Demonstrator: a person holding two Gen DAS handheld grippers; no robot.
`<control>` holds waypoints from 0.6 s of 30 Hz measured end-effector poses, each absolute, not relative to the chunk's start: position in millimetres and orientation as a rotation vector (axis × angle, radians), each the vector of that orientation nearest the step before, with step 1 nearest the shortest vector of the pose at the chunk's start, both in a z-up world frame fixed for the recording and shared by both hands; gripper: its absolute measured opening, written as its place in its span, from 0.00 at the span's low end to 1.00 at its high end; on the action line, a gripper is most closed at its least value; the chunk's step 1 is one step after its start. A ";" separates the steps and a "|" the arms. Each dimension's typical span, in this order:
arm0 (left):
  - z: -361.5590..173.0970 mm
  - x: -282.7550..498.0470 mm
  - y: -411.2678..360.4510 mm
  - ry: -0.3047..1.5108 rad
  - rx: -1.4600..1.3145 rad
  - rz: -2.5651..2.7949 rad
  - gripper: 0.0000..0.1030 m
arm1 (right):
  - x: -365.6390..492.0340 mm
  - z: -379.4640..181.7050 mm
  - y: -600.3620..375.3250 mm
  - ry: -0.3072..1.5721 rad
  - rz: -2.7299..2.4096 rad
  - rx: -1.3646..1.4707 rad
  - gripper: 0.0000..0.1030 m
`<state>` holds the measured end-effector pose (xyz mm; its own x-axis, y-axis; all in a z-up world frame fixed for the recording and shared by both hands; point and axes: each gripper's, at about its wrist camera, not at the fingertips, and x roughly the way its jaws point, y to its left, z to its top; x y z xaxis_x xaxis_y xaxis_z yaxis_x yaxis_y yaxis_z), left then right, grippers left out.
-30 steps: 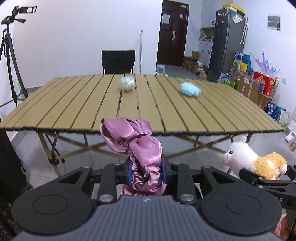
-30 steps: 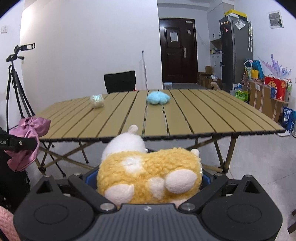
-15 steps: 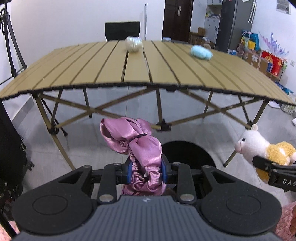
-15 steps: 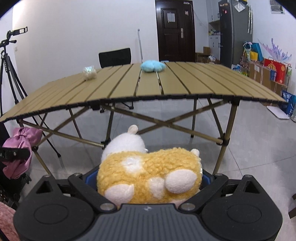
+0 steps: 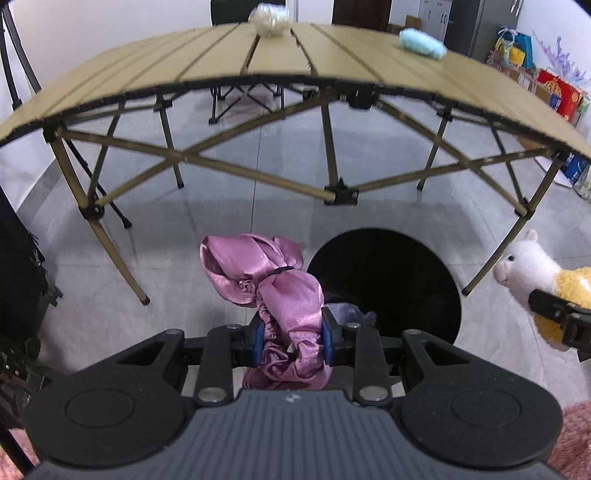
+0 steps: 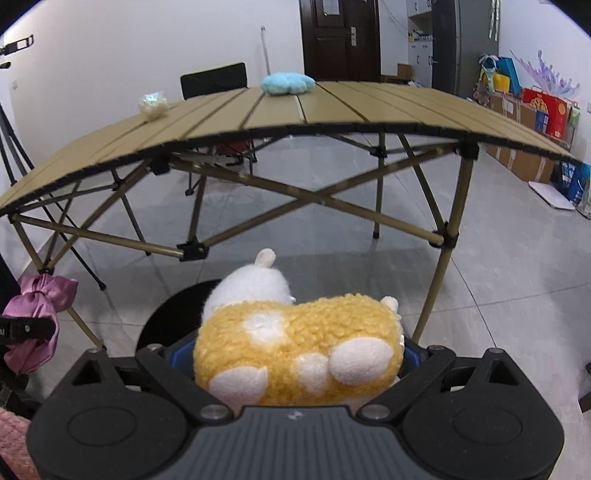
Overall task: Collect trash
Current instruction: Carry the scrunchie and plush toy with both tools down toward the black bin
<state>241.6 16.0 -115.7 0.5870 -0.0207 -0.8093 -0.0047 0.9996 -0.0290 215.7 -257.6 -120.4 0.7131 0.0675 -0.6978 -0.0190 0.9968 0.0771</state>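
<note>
- Since the earlier frames both grippers had sunk and tipped downward: the folding table (image 5: 280,62) climbed to the top of each view, and a round black bin (image 5: 388,280) on the floor came into sight below them.
- The left gripper (image 5: 291,341) was clamped on a pink satin scrunchie (image 5: 273,288), its blue pads pinching the gathered fabric, the bow end flopping forward, just left of the bin's mouth.
- The right gripper (image 6: 295,363) was closed across a yellow-and-white plush alpaca (image 6: 295,350), gripping the woolly body with the white head pointing ahead, over the bin's near edge.
- Both items looked light, soft and squashy. The satin seemed slippery, so a pinch on the bunched middle suited it; the plush was best held across its thick body.
- The scrunchie was glossy and crinkled with a dark band; the alpaca had fleecy yellow wool with white patches.
- A crumpled whitish wad (image 5: 267,16) and a fluffy pale-blue item (image 5: 421,44) lay on the table, well apart.
</note>
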 end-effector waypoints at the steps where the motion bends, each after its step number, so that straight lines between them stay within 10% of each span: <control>1: -118.9 242.7 17.0 0.952 -0.028 -0.007 0.28 | 217.5 -122.6 -259.3 0.780 0.043 0.068 0.95; 18: -157.1 269.3 21.7 1.064 -0.033 0.019 0.28 | 232.1 -157.8 -287.0 0.834 -0.051 0.114 0.95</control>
